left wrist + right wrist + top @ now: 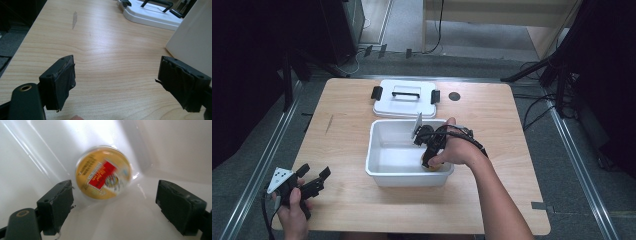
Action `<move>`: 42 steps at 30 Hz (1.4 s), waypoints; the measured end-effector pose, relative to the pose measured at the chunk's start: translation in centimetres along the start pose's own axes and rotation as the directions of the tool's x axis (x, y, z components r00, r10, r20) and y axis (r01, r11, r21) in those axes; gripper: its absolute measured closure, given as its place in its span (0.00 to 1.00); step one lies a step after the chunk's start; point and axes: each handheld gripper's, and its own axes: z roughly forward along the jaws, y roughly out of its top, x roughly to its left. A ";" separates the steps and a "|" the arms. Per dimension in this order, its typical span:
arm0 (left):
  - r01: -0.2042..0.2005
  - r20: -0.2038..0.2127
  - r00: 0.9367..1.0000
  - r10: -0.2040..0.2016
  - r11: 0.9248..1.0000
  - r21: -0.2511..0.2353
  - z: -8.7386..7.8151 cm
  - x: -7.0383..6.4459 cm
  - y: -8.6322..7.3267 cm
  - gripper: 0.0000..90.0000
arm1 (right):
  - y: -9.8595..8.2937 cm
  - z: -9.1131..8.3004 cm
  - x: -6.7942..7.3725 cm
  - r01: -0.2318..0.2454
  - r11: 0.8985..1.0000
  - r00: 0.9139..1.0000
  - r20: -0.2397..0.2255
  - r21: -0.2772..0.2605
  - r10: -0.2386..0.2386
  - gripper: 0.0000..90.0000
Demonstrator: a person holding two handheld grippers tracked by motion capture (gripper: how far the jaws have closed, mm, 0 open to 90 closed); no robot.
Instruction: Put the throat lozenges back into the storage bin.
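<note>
- Black jaws of the left gripper point(314, 177) stand spread and empty, parked at the near left edge of the table point(347, 150), well apart from the work.
- Wooden tabletop lies bare ahead of that gripper in the left gripper view, with the bin's white wall at the right edge.
- Right gripper point(113, 202) is lowered inside the bin point(377, 167), jaws spread wide, nothing pinched.
- Can point(103, 172), yellow top with a red label, lies in the bin's near right corner, against the wall; it sits just beyond the jaws, between their lines, not touched. The picture is blurred there.
- Step in hand, as judged: either the can has just been let go, or the gripper is approaching it; the pictures do not settle which.
- Next move, if picking: advance until the can sits between the pads, then close. The corner walls leave little room.
- Lid point(405, 98), white with black handle and clips, lies flat on the table beyond the bin, off the bin.
</note>
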 end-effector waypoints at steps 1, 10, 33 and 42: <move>-0.001 0.001 1.000 0.001 1.000 0.000 0.0 0.0 0.0 0.17 | 0.0 -0.1 0.0 -0.002 1.000 1.000 0.015 -0.005 0.002 0.27; 0.001 0.001 1.000 -0.001 1.000 0.000 0.0 0.0 0.0 0.18 | -0.3 -2.1 -1.0 -0.089 0.989 0.995 -0.065 -0.115 0.082 0.74; 0.001 0.002 1.000 -0.001 1.000 -0.001 0.1 0.0 0.0 0.18 | -6.5 -8.9 -3.9 -0.209 0.951 0.977 -0.084 -0.227 0.194 0.75; -0.003 0.002 1.000 0.003 1.000 0.001 0.0 0.0 0.0 0.18 | -10.0 -7.8 -5.0 -0.298 0.925 0.954 -0.064 -0.235 0.292 0.48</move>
